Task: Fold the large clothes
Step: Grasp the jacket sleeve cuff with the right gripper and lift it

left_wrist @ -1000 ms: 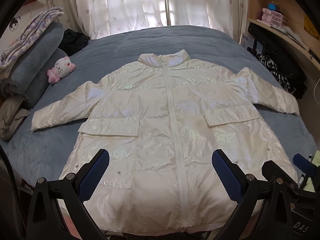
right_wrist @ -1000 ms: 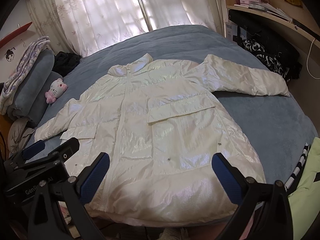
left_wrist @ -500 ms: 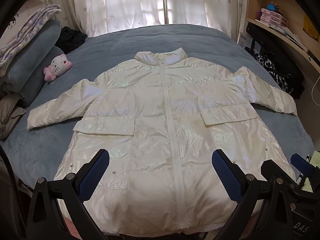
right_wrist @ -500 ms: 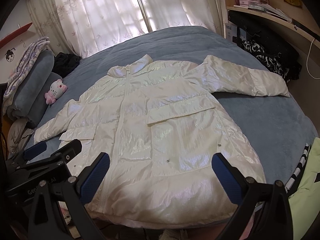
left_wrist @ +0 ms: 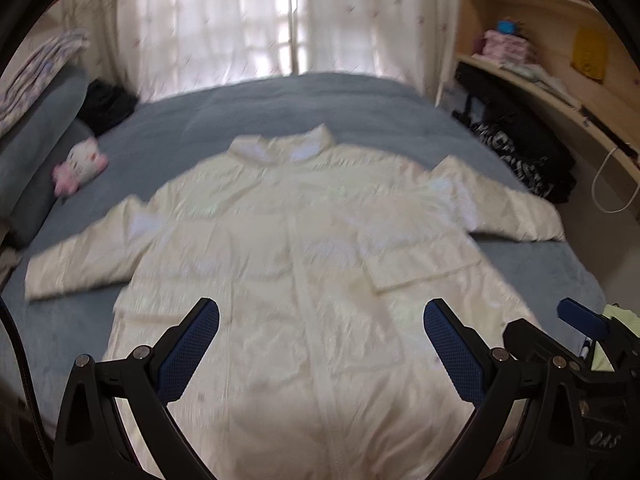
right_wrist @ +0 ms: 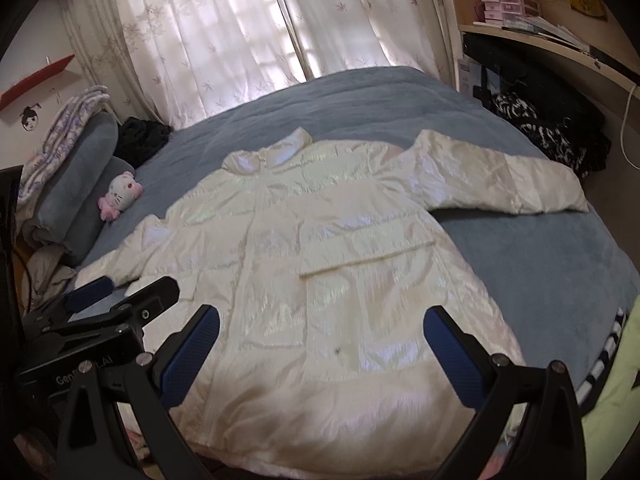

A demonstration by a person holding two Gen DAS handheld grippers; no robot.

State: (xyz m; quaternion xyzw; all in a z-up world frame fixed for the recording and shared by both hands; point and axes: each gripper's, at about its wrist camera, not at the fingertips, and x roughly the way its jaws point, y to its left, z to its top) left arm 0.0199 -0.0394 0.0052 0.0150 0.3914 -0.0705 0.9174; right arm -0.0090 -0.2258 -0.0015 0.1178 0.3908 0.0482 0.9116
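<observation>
Jacket (right_wrist: 328, 280), a shiny cream-white puffer, lies flat and front-up on the blue-grey bed (right_wrist: 540, 264), zipped closed, collar (right_wrist: 268, 156) toward the curtained window (right_wrist: 240, 32) and hem at the near edge of the bed. Both sleeves are spread out from the jacket: one (right_wrist: 500, 184) reaches toward the wooden shelving (right_wrist: 560, 40) side, the other (left_wrist: 80, 264) toward the stacked pillows (right_wrist: 76, 184). A flap pocket (right_wrist: 360, 252) shows on the jacket's front on the shelving side.

Left gripper (left_wrist: 320, 344) hangs over the jacket's lower front with its jaws spread wide and nothing between its blue pads (left_wrist: 188, 352); the zipper line runs up between them. That view is blurred, so fine detail on the fabric is lost. Right gripper (right_wrist: 320, 352) also hovers above the jacket's hem region, on the pocket side, fingers fully apart and holding nothing. In the right wrist view the left gripper (right_wrist: 96, 308) appears beside it, low near the jacket's hem corner on the pillow side.

Beyond the jacket's pillow-side sleeve sits a pink-and-white plush toy (right_wrist: 120, 196) on the bed, against the pillows. Dark clothing (right_wrist: 552, 136) is heaped past the other sleeve, below the shelving. A pale green cloth (right_wrist: 616, 392) shows at the bed's edge beside the jacket's hem.
</observation>
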